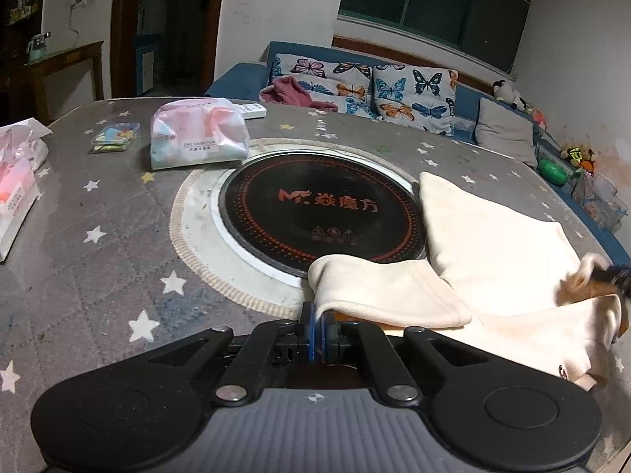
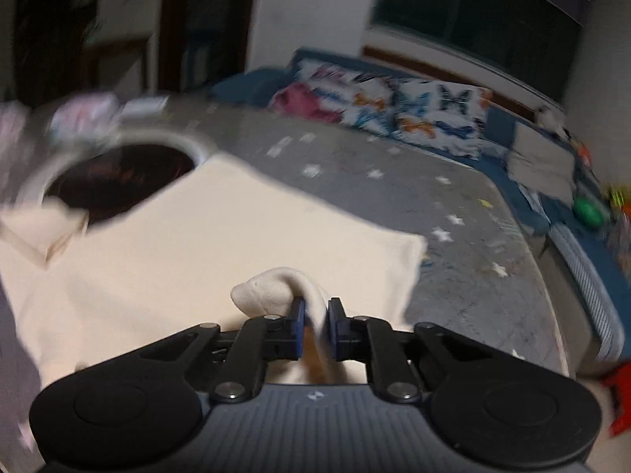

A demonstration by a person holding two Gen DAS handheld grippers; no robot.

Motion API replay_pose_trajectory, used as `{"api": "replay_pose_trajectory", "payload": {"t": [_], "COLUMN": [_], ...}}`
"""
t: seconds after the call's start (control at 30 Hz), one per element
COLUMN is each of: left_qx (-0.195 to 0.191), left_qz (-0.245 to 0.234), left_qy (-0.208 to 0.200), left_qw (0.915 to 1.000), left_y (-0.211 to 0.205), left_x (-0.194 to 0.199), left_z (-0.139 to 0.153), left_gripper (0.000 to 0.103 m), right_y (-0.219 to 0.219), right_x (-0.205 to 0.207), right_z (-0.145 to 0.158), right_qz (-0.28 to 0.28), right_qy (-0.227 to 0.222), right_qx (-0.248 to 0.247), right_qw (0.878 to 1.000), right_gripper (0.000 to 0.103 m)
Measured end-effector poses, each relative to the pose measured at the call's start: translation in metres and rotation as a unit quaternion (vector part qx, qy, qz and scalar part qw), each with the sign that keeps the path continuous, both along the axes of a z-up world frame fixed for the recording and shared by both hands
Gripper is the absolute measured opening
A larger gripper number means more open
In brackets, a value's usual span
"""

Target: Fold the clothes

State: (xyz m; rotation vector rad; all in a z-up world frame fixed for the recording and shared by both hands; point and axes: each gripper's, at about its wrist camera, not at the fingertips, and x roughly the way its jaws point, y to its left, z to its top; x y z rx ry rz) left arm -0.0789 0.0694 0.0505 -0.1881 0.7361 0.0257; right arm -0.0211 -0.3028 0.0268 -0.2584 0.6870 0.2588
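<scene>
Left hand-held gripper point(image 1: 318, 315) and right hand-held gripper point(image 2: 314, 309) pinching cream garment point(image 1: 493, 236), tissue pack point(image 1: 199, 136) beyond

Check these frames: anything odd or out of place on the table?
Yes: the cream garment overlaps the black induction cooktop set in the table. The left gripper and right gripper each pinch it.
</scene>
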Motion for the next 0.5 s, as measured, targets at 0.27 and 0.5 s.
{"api": "replay_pose_trajectory", "payload": {"t": [0.27, 0.5], "left_qx": [-0.003, 0.001], "left_qz": [0.014, 0.030], "left_qy": [0.006, 0.018], "left_qw": [0.9999, 0.9994], "left_y": [0.013, 0.019], "left_x": [-0.004, -0.001], "left_z": [-0.003, -0.003], "left_gripper": [0.003, 0.008], "right_y": [-0.075, -0.126], "right_x": [-0.015, -0.025], "right_z": [0.024, 0.012], "right_qz": [-0.143, -0.221], "right_qy": [-0.052, -0.034], "right_qx": [0.015, 0.008], "right_qw": [0.988, 0.975], "right_gripper": [0.009, 0.027]}}
